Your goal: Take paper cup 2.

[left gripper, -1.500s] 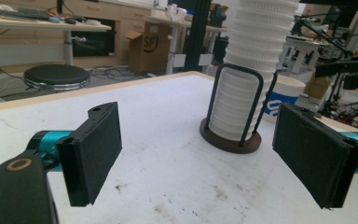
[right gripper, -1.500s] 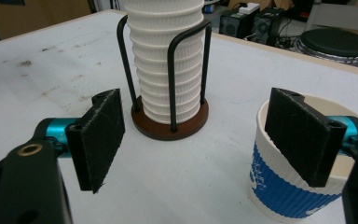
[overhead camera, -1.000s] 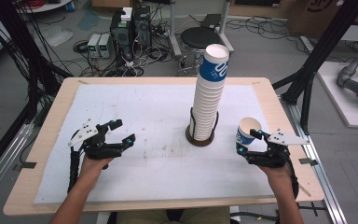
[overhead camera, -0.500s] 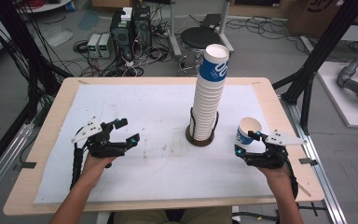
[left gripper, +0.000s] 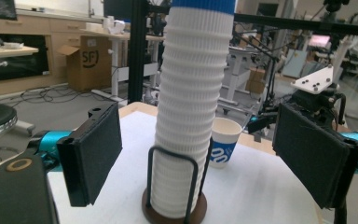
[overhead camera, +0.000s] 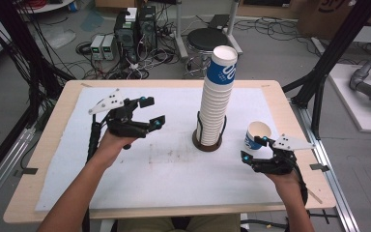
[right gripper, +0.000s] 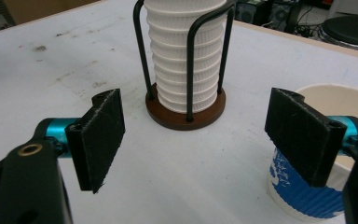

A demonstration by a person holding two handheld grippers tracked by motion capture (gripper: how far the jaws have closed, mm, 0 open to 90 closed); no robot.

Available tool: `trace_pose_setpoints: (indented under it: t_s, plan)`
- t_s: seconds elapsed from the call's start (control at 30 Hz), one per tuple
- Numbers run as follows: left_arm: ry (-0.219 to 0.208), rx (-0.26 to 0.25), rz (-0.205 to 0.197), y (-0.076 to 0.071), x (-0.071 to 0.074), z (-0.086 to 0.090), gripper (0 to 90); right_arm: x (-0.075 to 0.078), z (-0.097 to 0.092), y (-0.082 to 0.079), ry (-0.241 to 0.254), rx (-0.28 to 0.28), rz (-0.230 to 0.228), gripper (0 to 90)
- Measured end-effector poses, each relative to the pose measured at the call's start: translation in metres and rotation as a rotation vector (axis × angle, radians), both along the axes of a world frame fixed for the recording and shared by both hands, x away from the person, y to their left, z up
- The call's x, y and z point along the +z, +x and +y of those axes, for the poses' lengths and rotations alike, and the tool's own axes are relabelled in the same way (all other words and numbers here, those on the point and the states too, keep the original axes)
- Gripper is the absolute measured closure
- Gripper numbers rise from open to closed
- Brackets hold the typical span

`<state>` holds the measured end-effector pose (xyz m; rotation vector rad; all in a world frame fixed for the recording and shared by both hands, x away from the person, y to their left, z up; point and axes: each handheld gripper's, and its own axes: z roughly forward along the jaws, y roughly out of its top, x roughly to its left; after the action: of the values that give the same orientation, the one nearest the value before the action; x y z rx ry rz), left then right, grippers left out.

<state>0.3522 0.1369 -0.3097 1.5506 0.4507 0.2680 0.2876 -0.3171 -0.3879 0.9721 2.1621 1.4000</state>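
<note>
With both grippers spread and empty, the left gripper (overhead camera: pixel 149 112) raised beside the tall stack of ribbed white paper cups (overhead camera: pixel 216 101) in its wire holder, and the right gripper (overhead camera: pixel 253 149) by the lone blue-and-white cup (overhead camera: pixel 257 136) right of that stack, a careless sideways grab could topple the stack.

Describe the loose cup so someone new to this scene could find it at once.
Start at the tall cup stack in its wire holder mid-table. To its right, toward the table's right edge and just beyond the right gripper, stands the loose cup. It is white with a blue band, upright, empty, and the lone cup outside the stack.
</note>
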Motion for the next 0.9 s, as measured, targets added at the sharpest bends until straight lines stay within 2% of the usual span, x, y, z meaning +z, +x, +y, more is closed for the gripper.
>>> trace_pose_setpoints:
  t_s: [0.1, 0.23, 0.3, 0.4, 0.43, 0.57, 0.8, 0.9]
  plan:
    - [-0.001, -0.009, -0.003, 0.009, 0.014, -0.008, 15.8, 0.0, 0.001, 0.0, -0.003, 0.005, 0.001, 20.3]
    - [0.019, -0.021, -0.019, 0.019, 0.031, -0.019, 15.8, 0.001, 0.0, 0.0, 0.002, 0.004, 0.002, 20.3]
    - [0.024, -0.03, -0.015, 0.023, 0.038, -0.025, 15.8, 0.001, -0.001, 0.0, 0.001, 0.003, 0.002, 20.3]
    - [0.008, -0.04, -0.013, 0.031, 0.051, -0.036, 15.8, 0.001, -0.001, 0.0, 0.002, 0.002, 0.004, 20.3]
    - [0.02, -0.044, -0.026, 0.033, 0.056, -0.039, 15.8, 0.001, -0.001, 0.0, 0.002, 0.004, 0.003, 20.3]
    - [0.012, -0.062, -0.038, 0.039, 0.072, -0.053, 15.7, 0.002, -0.001, 0.0, 0.004, 0.008, -0.001, 20.3]
    - [0.045, -0.082, -0.029, 0.047, 0.087, -0.071, 15.7, 0.003, -0.001, 0.0, 0.004, 0.013, -0.005, 20.3]
    - [0.04, -0.079, -0.033, 0.05, 0.093, -0.075, 15.7, 0.003, -0.002, -0.001, 0.009, 0.01, -0.004, 20.3]
